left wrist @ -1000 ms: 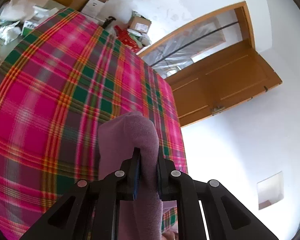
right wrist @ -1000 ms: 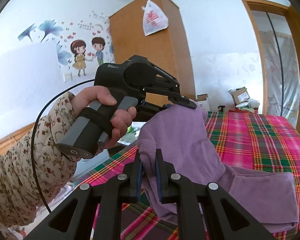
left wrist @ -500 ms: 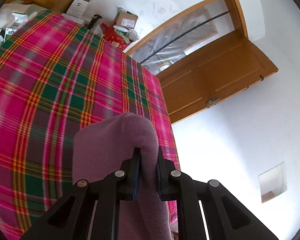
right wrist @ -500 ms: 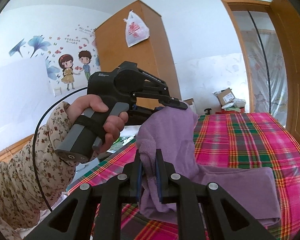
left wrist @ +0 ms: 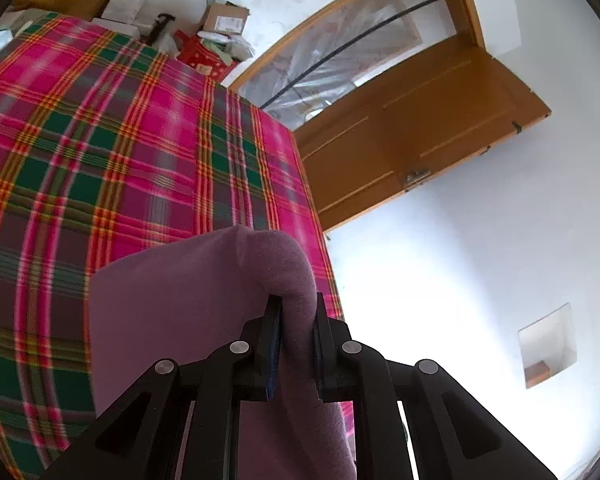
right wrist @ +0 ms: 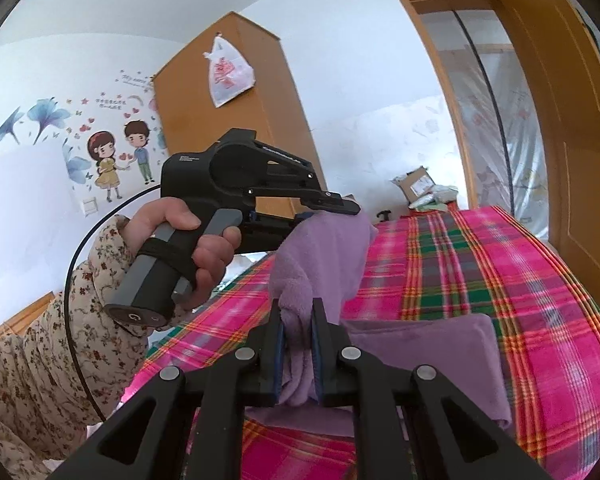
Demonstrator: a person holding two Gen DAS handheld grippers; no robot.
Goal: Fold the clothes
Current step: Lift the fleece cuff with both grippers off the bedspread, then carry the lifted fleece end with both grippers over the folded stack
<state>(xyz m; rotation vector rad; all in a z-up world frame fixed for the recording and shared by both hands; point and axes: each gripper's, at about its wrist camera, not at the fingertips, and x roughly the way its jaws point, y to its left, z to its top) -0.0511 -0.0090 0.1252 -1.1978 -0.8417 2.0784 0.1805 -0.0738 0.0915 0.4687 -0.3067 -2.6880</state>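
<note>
Since a sec ago we've swung the left gripper [left wrist: 296,308] up and away: in its view more of the plaid bedspread [left wrist: 100,152] shows, the purple garment [left wrist: 172,320] spreads wider toward 9 o'clock, and the door [left wrist: 412,128] has slid toward 2 o'clock. In the right wrist view the left hand [right wrist: 188,248] w/ its gripper [right wrist: 342,207] sits higher and closer to centre than before.

Right now both grippers are pinched nearly closed on the purple garment [right wrist: 324,256], each w/ just a thick fold of fleece btwn the pads. The right gripper [right wrist: 298,316] clamps a bunched edge at 6 o'clock of its view; the left one grips another edge higher up, just past centre, so the cloth hangs lifted btwn the two. The rest of the garment (a flat, already doubled part) lies on the bedspread [right wrist: 500,280] at 4 o'clock, touching it.

A floral sleeve [right wrist: 40,352] covers the left arm at 8 o'clock. Behind it, a wardrobe [right wrist: 236,120] w/ a plastic bag [right wrist: 228,76] hanging at 12 o'clock, and cartoon wall stickers [right wrist: 116,160] at 10 o'clock. Cardboard boxes [left wrist: 224,20] sit beyond the bed's far edge at 11 o'clock in the left view.
</note>
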